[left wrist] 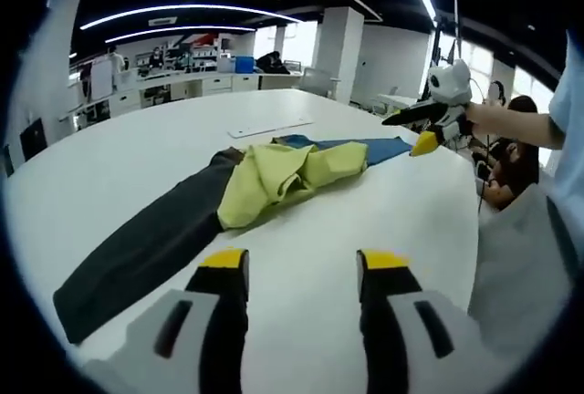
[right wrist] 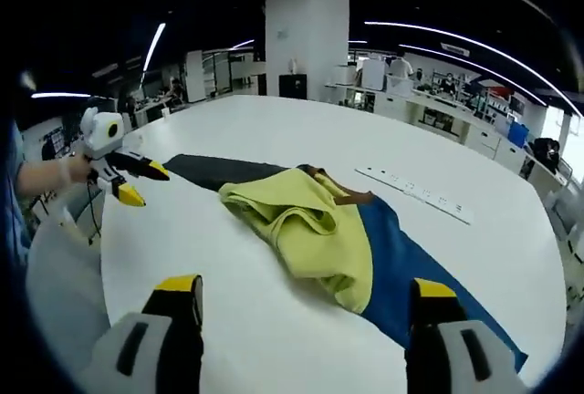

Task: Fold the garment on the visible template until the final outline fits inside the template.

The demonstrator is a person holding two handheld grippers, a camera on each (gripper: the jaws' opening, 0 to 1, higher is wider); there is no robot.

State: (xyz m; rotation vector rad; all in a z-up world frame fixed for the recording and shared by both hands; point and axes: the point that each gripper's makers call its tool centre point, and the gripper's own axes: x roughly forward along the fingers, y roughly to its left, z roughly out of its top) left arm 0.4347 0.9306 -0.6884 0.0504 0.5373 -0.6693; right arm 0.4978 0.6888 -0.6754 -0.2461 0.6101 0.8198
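A crumpled yellow garment (left wrist: 283, 175) (right wrist: 315, 230) lies bunched on the middle of a long flat template on the white table (left wrist: 301, 230). The template's one end is dark grey (left wrist: 146, 248) (right wrist: 210, 170) and the other end is blue (left wrist: 370, 149) (right wrist: 401, 271). My left gripper (left wrist: 304, 271) stands open, short of the garment, with nothing between its yellow-tipped jaws. My right gripper (right wrist: 306, 298) is also open and holds nothing, over bare table near the garment's edge. Each gripper also appears in the other's view, held by a hand: the right one (left wrist: 427, 128), the left one (right wrist: 128, 180).
A white power strip (left wrist: 269, 127) (right wrist: 415, 195) lies on the table beyond the template. The person's light-clothed body (left wrist: 525, 257) (right wrist: 55, 275) stands at the table's edge. Desks, a pillar and seated people are in the room behind.
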